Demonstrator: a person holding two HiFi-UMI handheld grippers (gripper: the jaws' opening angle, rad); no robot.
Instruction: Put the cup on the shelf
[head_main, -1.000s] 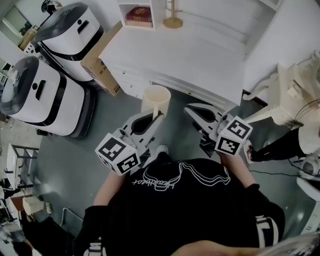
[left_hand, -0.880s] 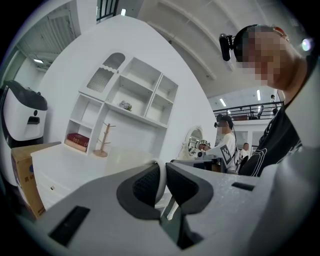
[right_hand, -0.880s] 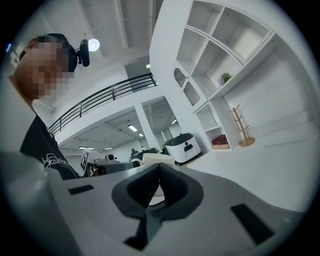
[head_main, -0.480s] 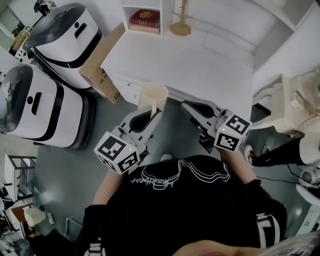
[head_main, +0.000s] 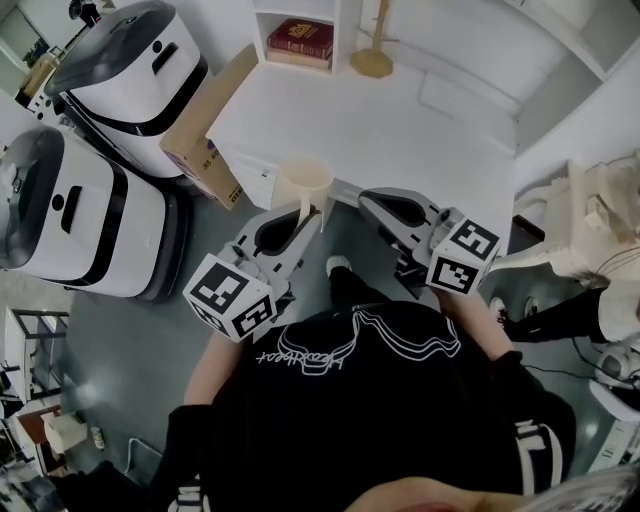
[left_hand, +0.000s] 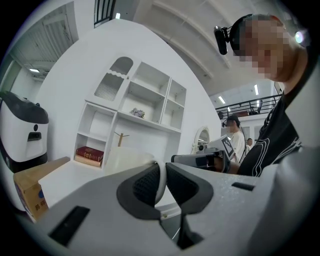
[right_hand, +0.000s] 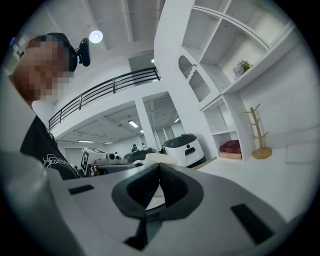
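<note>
The cream-coloured, tapered ceramic cup (head_main: 305, 181) hangs upright in the air at the near edge of the bare white desk (head_main: 420, 140), mouth up and long axis vertical. The left gripper (head_main: 316, 214) carries it: in the left gripper view the dark ribbed pads (left_hand: 145, 184) are clamped on the cup's thin handle (left_hand: 159, 181), so the body of the cup sits just beyond the fingertips, on the side facing the furniture. The right gripper (head_main: 372, 200) rides level beside it, a little apart, with its jaws pressed together and nothing between them; the cup's rim only shows past them in the right gripper view. What the coming move turns on is plain enough — the white open-fronted shelf unit (left_hand: 142, 122) stands at the far side of the desk, straight ahead of the cup, with the whole desktop between them. Its lowest left compartment holds a dark red book (head_main: 300, 38), and a small wooden peg stand (head_main: 372, 60) sits on the desk just beside it. The left hand is the one placed to reach forward and set the cup down—the right looks to have no part in it.
</note>
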